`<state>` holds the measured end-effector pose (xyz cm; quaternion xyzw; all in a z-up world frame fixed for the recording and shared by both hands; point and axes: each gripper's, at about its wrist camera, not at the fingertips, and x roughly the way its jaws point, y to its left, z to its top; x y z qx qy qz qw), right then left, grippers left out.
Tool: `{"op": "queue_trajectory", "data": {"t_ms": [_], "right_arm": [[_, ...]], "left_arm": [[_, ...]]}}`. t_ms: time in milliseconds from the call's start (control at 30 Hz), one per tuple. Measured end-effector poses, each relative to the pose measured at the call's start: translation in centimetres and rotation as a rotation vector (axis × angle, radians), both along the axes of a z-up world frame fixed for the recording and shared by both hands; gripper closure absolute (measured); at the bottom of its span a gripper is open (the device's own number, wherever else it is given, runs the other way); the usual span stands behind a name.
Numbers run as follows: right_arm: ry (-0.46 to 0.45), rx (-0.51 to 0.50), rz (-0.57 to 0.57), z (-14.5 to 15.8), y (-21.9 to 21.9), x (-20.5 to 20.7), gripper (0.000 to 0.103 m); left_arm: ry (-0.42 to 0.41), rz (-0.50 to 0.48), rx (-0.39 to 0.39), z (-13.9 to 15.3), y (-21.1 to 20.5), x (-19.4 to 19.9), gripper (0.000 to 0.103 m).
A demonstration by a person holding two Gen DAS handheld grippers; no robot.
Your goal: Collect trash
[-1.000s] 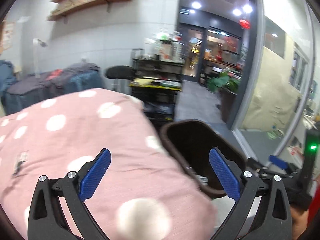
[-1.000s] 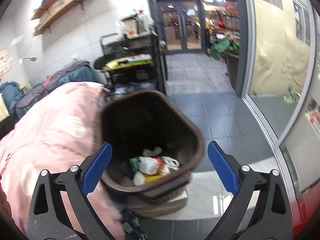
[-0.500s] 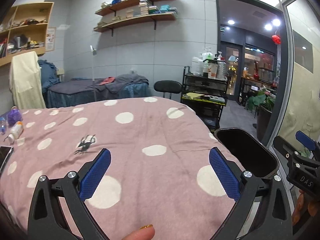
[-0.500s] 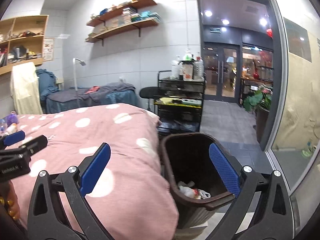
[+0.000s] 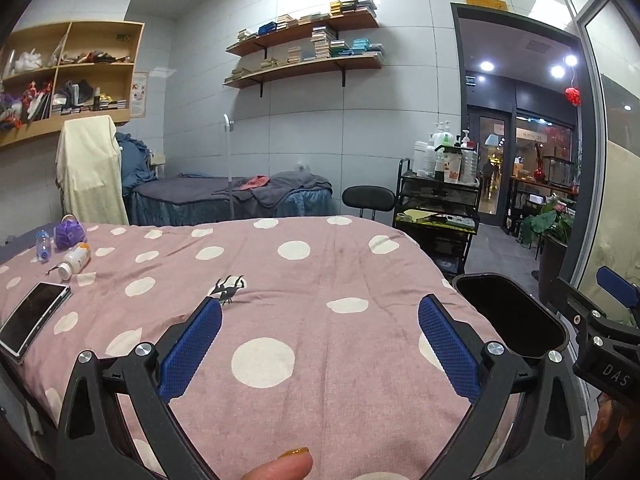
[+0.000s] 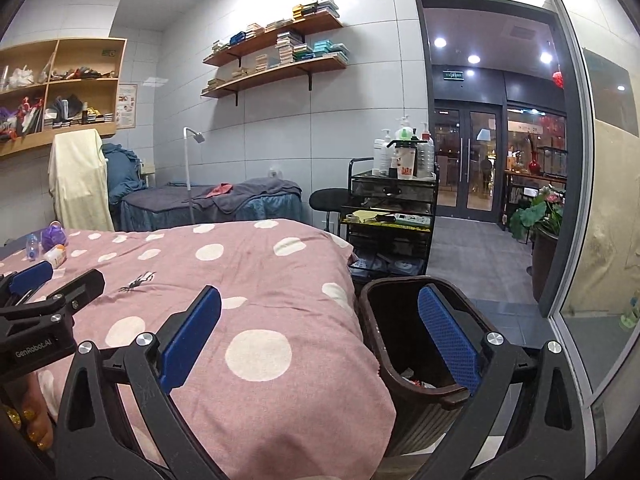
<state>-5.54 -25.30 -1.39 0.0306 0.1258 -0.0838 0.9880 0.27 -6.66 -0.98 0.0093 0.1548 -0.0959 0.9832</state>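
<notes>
Both hand-held tools hover empty above the near end of a bed covered in a pink cloth with white polka dots (image 5: 304, 320). The left gripper (image 5: 320, 344) has its blue-padded fingers spread wide with nothing between them, and the right gripper (image 6: 320, 340) is likewise spread and empty, held over the bed's right edge. Just off that right edge stands the dark brown plastic waste bin (image 6: 416, 344), its rim touching or nearly touching the bedding, with a few scraps visible at its bottom in the right wrist view. The remaining litter appears to be the small black twisted scrap (image 5: 228, 289) lying on the cover near the middle of the bed, just beyond the left gripper's left fingertip. Toward the far left corner lie a white pill bottle on its side (image 5: 76, 261), a small clear bottle with a blue cap (image 5: 42, 245) and a purple pouch (image 5: 69, 234), with a dark phone (image 5: 33, 315) at the left edge; whether these count as trash cannot be told. The sensible step is to take the black scrap with the left gripper: come down from above with the fingers straddling it, keep the pads just shy of the cloth so the cover is not pinched up with it, close gently, then carry it across to the bin's mouth before letting go.
</notes>
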Motion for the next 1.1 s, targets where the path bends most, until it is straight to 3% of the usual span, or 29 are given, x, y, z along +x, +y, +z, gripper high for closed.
{"op": "queue_trajectory", "data": {"t_ms": [1100], "right_arm": [[0.014,0.009,-0.002,-0.3,-0.6,0.1,0.006]], "left_arm": [[0.005,-0.003,-0.004,-0.3,-0.2,-0.3,0.006]]}}
